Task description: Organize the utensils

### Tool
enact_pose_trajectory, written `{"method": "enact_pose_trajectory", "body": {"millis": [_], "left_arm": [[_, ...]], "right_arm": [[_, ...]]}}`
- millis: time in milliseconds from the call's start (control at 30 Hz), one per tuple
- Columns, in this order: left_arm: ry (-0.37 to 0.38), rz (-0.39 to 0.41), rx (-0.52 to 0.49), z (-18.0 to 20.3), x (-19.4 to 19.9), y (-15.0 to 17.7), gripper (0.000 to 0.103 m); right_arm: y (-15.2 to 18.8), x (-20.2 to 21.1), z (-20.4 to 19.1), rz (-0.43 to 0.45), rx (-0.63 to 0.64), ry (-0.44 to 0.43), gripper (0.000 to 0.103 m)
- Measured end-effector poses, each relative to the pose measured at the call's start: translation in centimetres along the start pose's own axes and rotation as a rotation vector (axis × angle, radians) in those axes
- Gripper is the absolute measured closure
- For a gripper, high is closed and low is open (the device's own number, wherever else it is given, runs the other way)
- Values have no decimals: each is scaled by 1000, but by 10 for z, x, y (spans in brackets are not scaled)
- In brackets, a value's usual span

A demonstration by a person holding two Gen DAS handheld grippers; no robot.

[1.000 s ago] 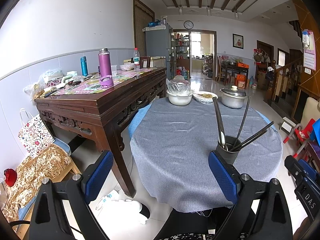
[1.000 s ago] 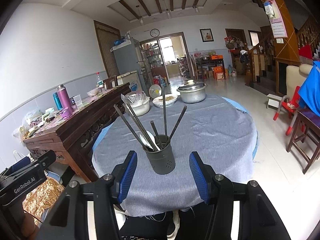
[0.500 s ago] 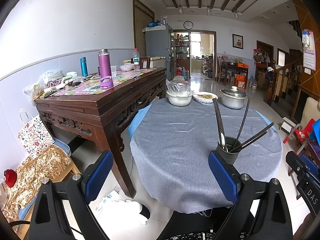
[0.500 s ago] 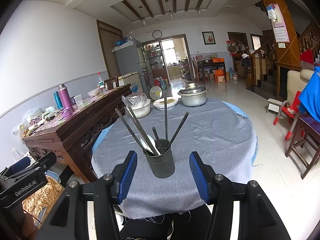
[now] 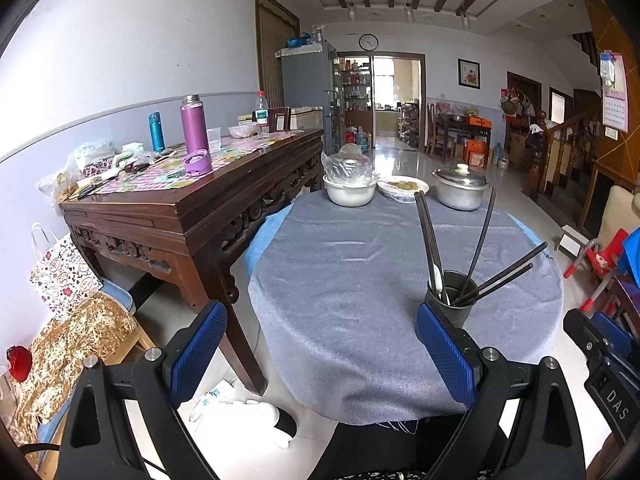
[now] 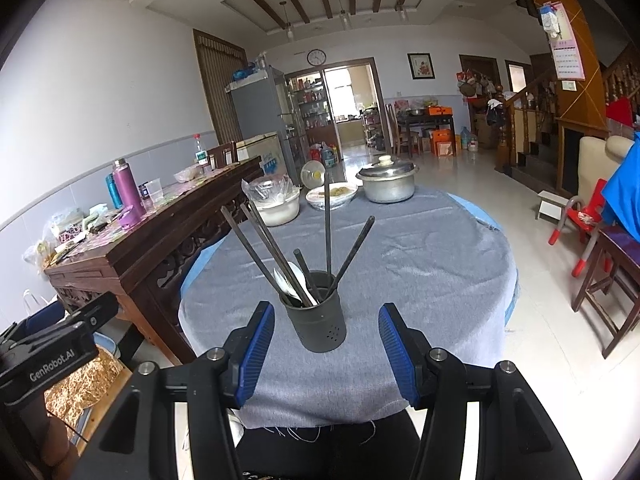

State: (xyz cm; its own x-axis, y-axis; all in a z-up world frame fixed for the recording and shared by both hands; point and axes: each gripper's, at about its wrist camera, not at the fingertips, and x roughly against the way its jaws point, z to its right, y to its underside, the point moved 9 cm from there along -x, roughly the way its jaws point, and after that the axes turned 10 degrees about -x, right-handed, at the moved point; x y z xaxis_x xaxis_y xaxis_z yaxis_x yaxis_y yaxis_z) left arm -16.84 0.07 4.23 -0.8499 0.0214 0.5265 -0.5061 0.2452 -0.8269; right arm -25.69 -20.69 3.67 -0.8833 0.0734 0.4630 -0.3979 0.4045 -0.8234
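Blue ribbed pads line the fingers (image 6: 256, 354) of the right gripper (image 6: 326, 350), which stand spread apart with nothing pinched. Dark utensil holder (image 6: 318, 320) stands upright on the worktop (image 6: 420, 280) just ahead of the gap between them, apart from both pads. Holder contents: several long dark chopsticks (image 6: 328, 224) fanned outward at different angles, plus a white spoon (image 6: 296, 280) with its bowl near the rim. Perforations visible low on the holder wall.

Left gripper (image 5: 320, 354): fingers (image 5: 198, 350) also spread wide, empty. Its right pad overlaps the holder's base in the left wrist view; whether it touches the holder cannot be told from this angle, probably only in front of it. Gap between the left fingers looks onto bare grey cloth.

Worktop: round, covered by a grey cloth with a frayed near hem, blue layer showing beneath at the edges. At the far side, well apart from the holder: white bowl (image 6: 278, 208) with clear plastic bunched over it, a plate of food (image 6: 332, 196) under film, and a lidded metal pot (image 6: 386, 184).

Left of the worktop: dark carved wooden side table (image 5: 192, 208) carrying a purple flask (image 5: 194, 128), a blue bottle (image 5: 157, 131), and assorted clutter on a patterned mat. Red child's chair (image 6: 580, 220) on the tiled floor to the right.
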Motion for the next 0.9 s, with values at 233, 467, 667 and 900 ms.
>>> {"method": "enact_pose_trajectory", "body": {"millis": [233,467,667,900], "left_arm": [[8,-28,-13,7,-19,-2,7],[11,-55,-14,9,-29,2,7],[29,-54,-23,14,-28,2,7],[79,-50,-3,11,-49,-9,7]], "right_arm": [[0,-16,3,-21,8,-4,45],[0,-27,0,-29,23,-12,45],[-2,-21,0,5,24,-38,45],[-8,-37,18,0,36,-11,45]]}}
